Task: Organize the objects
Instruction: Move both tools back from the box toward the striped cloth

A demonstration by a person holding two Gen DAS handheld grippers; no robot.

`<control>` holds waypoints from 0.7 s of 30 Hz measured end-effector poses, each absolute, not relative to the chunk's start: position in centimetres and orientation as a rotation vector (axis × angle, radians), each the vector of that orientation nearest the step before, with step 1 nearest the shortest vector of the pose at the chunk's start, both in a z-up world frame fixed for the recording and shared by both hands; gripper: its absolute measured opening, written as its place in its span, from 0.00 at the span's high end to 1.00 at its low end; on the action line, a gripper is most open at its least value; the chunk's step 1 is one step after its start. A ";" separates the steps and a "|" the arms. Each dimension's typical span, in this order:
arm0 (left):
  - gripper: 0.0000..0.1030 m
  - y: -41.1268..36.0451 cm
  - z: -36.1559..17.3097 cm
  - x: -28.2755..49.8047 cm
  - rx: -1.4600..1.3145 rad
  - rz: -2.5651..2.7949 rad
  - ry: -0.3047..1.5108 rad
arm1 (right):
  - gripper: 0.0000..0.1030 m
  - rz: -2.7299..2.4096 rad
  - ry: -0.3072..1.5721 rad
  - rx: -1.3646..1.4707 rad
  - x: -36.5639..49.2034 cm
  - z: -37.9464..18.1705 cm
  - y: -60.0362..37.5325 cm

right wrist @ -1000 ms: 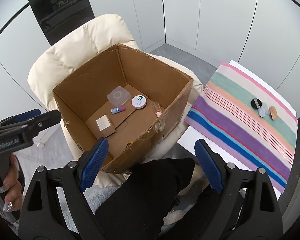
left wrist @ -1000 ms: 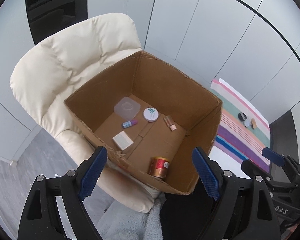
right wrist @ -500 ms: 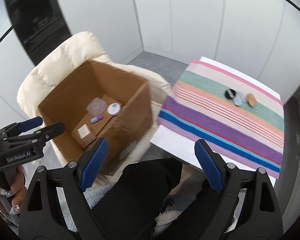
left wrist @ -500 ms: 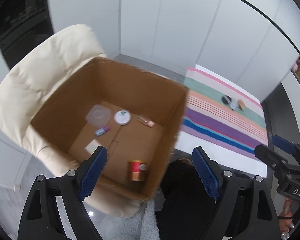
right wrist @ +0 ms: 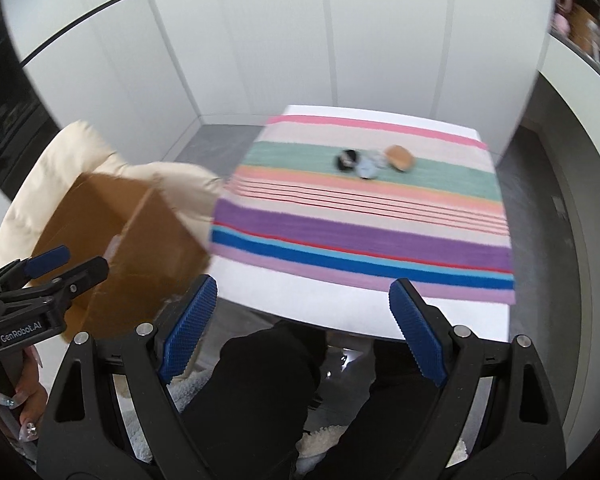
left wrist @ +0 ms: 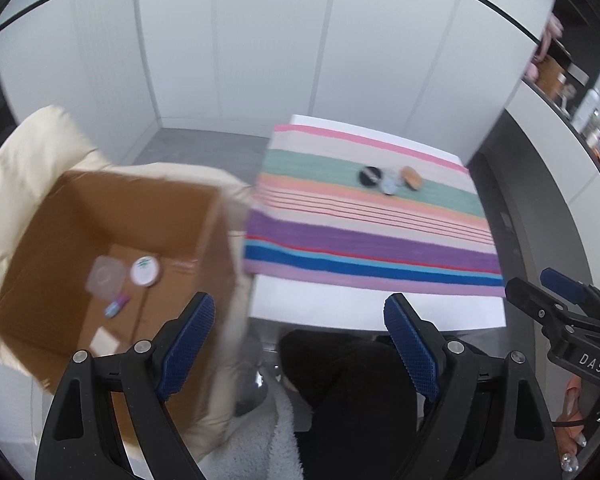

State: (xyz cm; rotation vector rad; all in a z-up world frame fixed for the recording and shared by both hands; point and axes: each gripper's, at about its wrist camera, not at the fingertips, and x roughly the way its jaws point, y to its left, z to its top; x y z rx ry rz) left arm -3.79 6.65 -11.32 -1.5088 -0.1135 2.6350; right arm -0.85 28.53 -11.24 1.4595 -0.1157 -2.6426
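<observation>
Left tongs: your left gripper [left wrist: 300,344], black frame with blue ribbed pads, stands wide and empty; nothing lies between the pads.
Right tongs: your right gripper [right wrist: 304,334] likewise gapes, holding nothing; it hangs over your dark-trousered knees, short of the white table [right wrist: 340,308].
Targets: three small items sit far back on the striped cloth [right wrist: 360,240]: a black round compact [right wrist: 346,160], a pale blue-grey round piece [right wrist: 368,168] and a tan oblong piece [right wrist: 400,157]. They touch or nearly touch; blur hides which.
Destination: the open brown cardboard box [left wrist: 60,240] on the cream padded chair [left wrist: 20,160], to your left, already holding small items.
Risk, crowding: closing on one piece may nudge its neighbours.
Risk, cloth: a low pad could snag and drag the cloth.
Risk, reach: two tongs converging on one tight cluster may collide.
</observation>
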 end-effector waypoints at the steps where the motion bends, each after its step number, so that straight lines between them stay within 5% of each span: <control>1: 0.15 7.6 -11.4 -4.1 -1.504 2.620 -0.104 | 0.13 -2.661 -0.129 1.470 -0.8 -11.3 29.6; 21: 0.15 19.0 -14.5 -11.8 -1.525 2.530 0.008 | 0.13 -2.776 -0.402 1.591 -1.1 -16.0 42.4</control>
